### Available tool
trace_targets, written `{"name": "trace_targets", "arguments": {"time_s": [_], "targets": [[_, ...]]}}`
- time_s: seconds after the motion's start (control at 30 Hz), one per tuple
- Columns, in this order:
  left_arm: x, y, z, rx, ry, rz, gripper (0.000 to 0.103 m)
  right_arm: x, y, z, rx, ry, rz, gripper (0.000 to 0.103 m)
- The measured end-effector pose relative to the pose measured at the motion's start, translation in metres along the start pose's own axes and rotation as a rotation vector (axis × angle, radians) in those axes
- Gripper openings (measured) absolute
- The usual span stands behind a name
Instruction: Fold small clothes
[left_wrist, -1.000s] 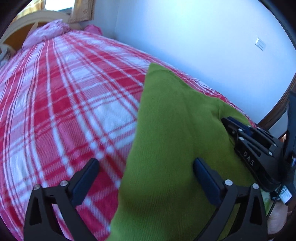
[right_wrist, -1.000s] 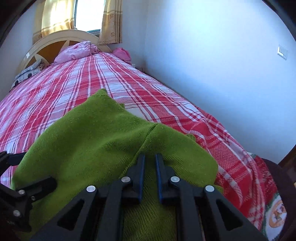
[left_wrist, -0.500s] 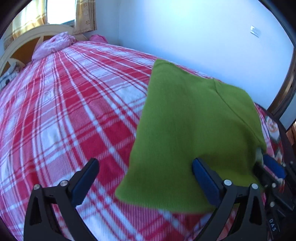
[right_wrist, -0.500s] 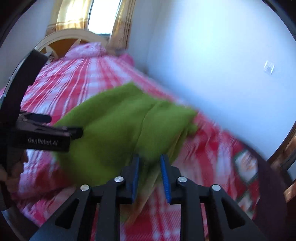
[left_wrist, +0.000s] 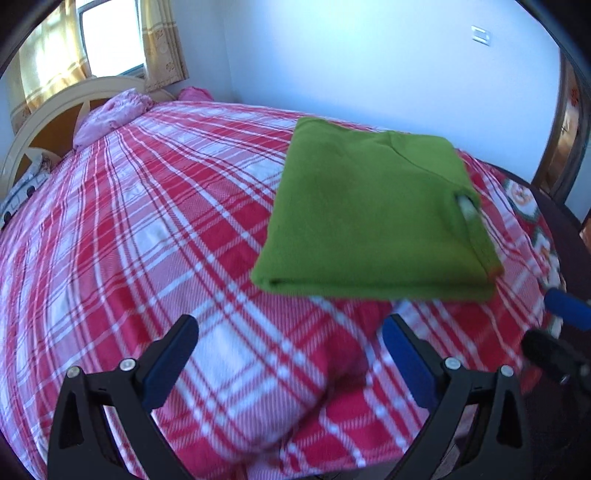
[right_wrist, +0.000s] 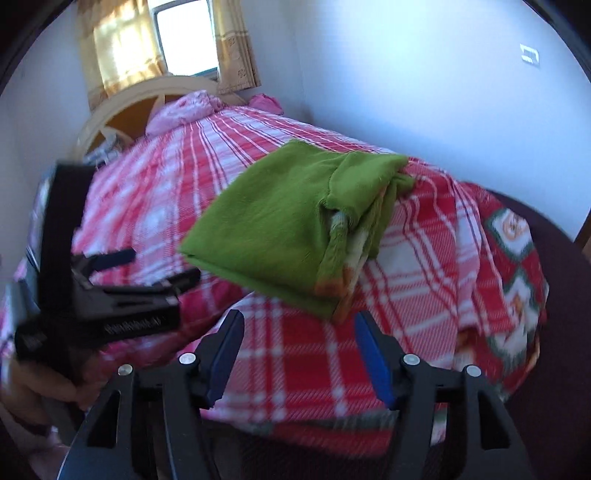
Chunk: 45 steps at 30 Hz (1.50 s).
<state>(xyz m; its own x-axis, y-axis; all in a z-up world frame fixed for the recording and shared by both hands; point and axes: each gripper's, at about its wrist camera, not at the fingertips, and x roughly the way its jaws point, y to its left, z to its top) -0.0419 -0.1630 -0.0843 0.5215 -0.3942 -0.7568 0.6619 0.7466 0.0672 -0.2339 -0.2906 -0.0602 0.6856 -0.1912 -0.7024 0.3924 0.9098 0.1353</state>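
Observation:
A folded green garment (left_wrist: 373, 218) lies flat on the red and white plaid bedspread (left_wrist: 155, 229), near the bed's right corner; in the right wrist view the garment (right_wrist: 280, 221) shows orange and white trim along its stacked edges. My left gripper (left_wrist: 290, 356) is open, drawn back from the garment's near edge with only bedspread between its fingers. My right gripper (right_wrist: 299, 349) has its jaws opening, just short of the garment's corner, nothing between them. The left gripper (right_wrist: 147, 266) also appears at the left of the right wrist view, held by a hand (right_wrist: 40, 384).
A cream headboard (left_wrist: 55, 107) and pink pillows (left_wrist: 110, 118) stand at the far end under a curtained window (left_wrist: 107, 40). A white wall (left_wrist: 369, 55) runs along the bed's right side. A patterned blanket (right_wrist: 513, 266) hangs over the bed's corner. A dark door frame (left_wrist: 565, 122) is at right.
Both grippers pulled back off the green garment, which now lies folded on the bed. The right gripper, shut on the fabric before, has let go and its jaws have spread.

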Motion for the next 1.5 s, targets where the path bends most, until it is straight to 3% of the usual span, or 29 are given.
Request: {"name": "trace_targets", "arguments": {"time_s": [0.1,0.23,0.5,0.73,1.07,1.5], "targets": [[-0.020,-0.001,-0.008,0.019,-0.045,0.010,0.102,-0.019,0.000,-0.007,0.035,0.005,-0.050,0.063],[-0.055,0.002,-0.011,0.042,-0.165,0.050,0.102,-0.045,-0.001,-0.012,0.083,-0.026,-0.064,0.063],[-0.125,0.011,-0.012,0.021,-0.415,0.136,0.103,-0.111,0.013,0.010,0.089,-0.285,-0.095,0.063],[-0.161,0.013,-0.014,0.006,-0.518,0.162,0.103,-0.154,0.039,0.010,0.018,-0.502,-0.153,0.073],[-0.189,0.019,-0.018,-0.032,-0.621,0.114,0.103,-0.165,0.058,0.006,-0.014,-0.570,-0.158,0.075],[-0.194,0.010,-0.018,-0.015,-0.617,0.137,0.103,-0.158,0.052,0.001,0.031,-0.551,-0.158,0.076]]}}
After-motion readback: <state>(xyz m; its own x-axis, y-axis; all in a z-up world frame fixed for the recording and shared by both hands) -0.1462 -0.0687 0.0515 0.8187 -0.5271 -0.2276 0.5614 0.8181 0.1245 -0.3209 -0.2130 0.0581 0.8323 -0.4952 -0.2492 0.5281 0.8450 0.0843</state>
